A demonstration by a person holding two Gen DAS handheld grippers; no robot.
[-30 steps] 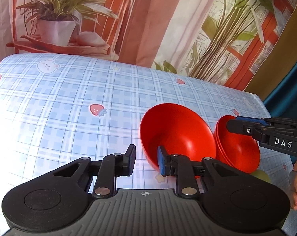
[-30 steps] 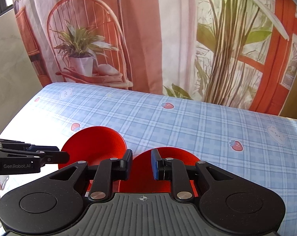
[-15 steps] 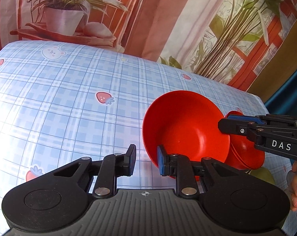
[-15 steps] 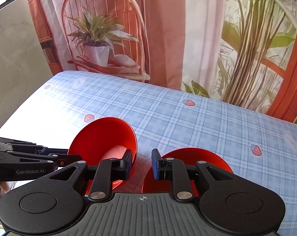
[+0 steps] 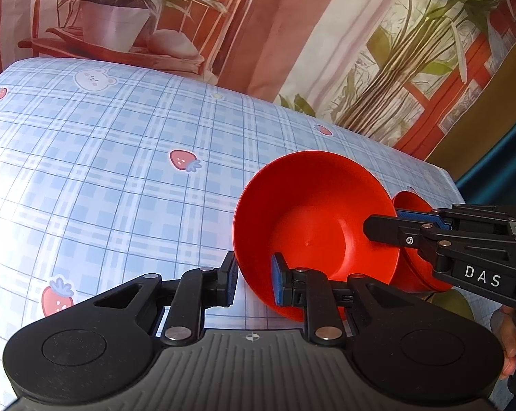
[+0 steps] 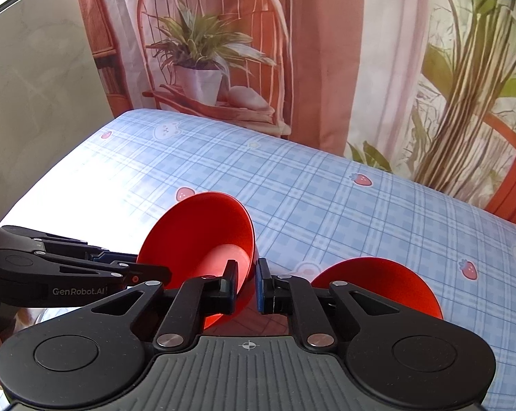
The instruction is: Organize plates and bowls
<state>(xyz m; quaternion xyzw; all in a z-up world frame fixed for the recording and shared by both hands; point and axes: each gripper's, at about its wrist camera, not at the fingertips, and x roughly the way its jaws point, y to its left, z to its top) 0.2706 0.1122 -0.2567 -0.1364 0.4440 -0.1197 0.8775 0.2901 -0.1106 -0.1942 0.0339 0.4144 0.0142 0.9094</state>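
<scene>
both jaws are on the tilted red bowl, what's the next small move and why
Probably open the left gripper. The right gripper jaws have just been closing and now pinch the rim of the tilted red plastic bowl, which the left also clamps. Letting go would free the right to nest it in the second red bowl beside it.

Two glossy red bowls, one tilted (image 5: 312, 219) and one flat (image 6: 388, 284), sit on a surface (image 5: 104, 171) covered in pale blue plaid dotted with red strawberries and white bears, against a backdrop (image 6: 326, 51) printed with green plants and terracotta-orange drapery.
</scene>
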